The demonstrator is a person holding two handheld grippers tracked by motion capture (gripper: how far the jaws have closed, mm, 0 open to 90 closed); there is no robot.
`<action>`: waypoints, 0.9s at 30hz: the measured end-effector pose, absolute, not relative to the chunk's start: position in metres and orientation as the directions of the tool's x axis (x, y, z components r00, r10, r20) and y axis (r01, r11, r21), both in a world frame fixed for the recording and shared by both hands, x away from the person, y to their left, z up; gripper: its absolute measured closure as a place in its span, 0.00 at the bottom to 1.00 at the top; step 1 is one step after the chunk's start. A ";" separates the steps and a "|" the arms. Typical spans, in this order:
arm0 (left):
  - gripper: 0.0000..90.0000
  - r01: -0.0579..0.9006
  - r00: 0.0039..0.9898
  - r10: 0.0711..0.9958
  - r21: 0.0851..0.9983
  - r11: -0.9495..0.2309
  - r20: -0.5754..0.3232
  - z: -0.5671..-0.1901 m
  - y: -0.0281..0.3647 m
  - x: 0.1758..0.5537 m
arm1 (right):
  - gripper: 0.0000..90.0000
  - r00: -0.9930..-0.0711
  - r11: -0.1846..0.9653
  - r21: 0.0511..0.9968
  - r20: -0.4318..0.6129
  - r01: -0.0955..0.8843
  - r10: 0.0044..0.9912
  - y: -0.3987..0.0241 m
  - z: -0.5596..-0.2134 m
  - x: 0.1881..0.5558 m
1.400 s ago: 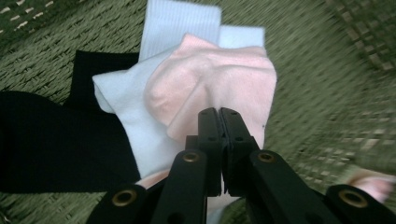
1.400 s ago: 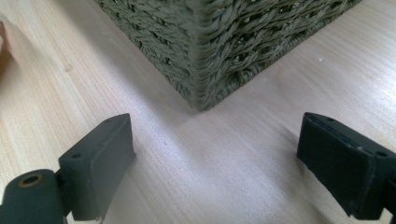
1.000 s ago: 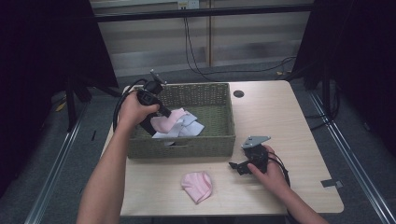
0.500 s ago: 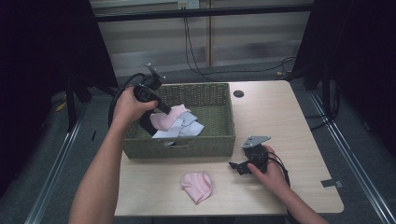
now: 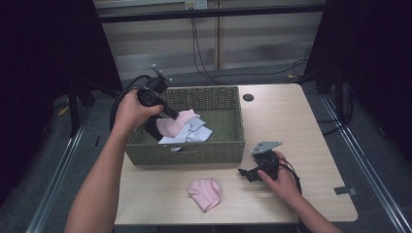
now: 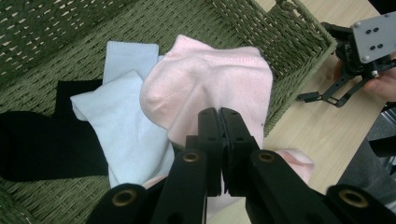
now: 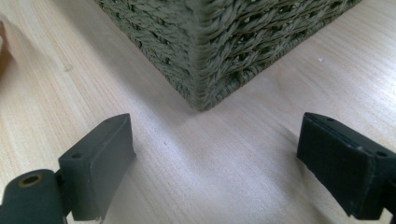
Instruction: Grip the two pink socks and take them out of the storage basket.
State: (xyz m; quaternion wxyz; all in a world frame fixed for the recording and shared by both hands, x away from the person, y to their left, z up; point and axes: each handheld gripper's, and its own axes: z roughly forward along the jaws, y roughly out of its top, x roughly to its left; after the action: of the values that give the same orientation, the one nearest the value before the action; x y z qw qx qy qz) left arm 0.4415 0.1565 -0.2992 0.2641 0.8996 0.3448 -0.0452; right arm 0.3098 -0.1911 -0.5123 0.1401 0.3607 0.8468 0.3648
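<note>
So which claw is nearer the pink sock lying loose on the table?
Right. The right claw rests open on the table beside the pink sock. The left claw is up over the basket, shut on another pink sock.

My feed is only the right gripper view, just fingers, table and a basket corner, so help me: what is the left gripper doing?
Observer: The left gripper is shut on a pink sock, holding it above the basket.
Operator: What else lies in that basket?
Observer: A light blue sock and a black sock lie on its bottom.
Operator: Anything on the table near my fingers?
Observer: Another pink sock lies on the table in front of the basket, to the left of the right gripper, apart from it.
</note>
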 end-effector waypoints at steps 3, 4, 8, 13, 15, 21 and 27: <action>0.98 0.634 0.767 0.585 0.445 -0.632 -0.263 -0.293 0.155 0.438 | 0.11 -0.701 0.474 0.719 0.025 0.508 0.712 -0.191 -0.512 0.310; 0.98 0.636 0.767 0.582 0.445 -0.631 -0.270 -0.291 0.154 0.437 | 0.11 -0.701 0.474 0.719 0.026 0.508 0.712 -0.191 -0.512 0.310; 0.98 0.624 0.777 0.567 0.445 -0.642 -0.273 -0.287 0.151 0.432 | 0.11 -0.700 0.471 0.719 0.029 0.510 0.714 -0.191 -0.512 0.310; 0.98 0.609 0.790 0.549 0.454 -0.650 -0.273 -0.281 0.148 0.426 | 0.11 -0.700 0.472 0.719 0.029 0.510 0.713 -0.191 -0.512 0.310; 0.98 0.607 0.791 0.546 0.456 -0.651 -0.275 -0.280 0.147 0.425 | 0.11 -0.700 0.471 0.719 0.029 0.510 0.714 -0.191 -0.512 0.310; 0.98 0.585 0.809 0.522 0.457 -0.670 -0.271 -0.278 0.143 0.417 | 0.11 -0.700 0.472 0.719 0.029 0.510 0.714 -0.191 -0.512 0.310; 0.98 0.566 0.823 0.500 0.463 -0.682 -0.270 -0.277 0.139 0.410 | 0.11 -0.700 0.472 0.719 0.029 0.510 0.714 -0.191 -0.512 0.310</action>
State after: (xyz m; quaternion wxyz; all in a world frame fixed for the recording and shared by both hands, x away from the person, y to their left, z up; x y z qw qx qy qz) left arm 0.4100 0.1395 -0.2770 0.2724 0.9151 0.2910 -0.0607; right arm 0.3097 -0.1911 -0.5122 0.1392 0.3614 0.8464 0.3655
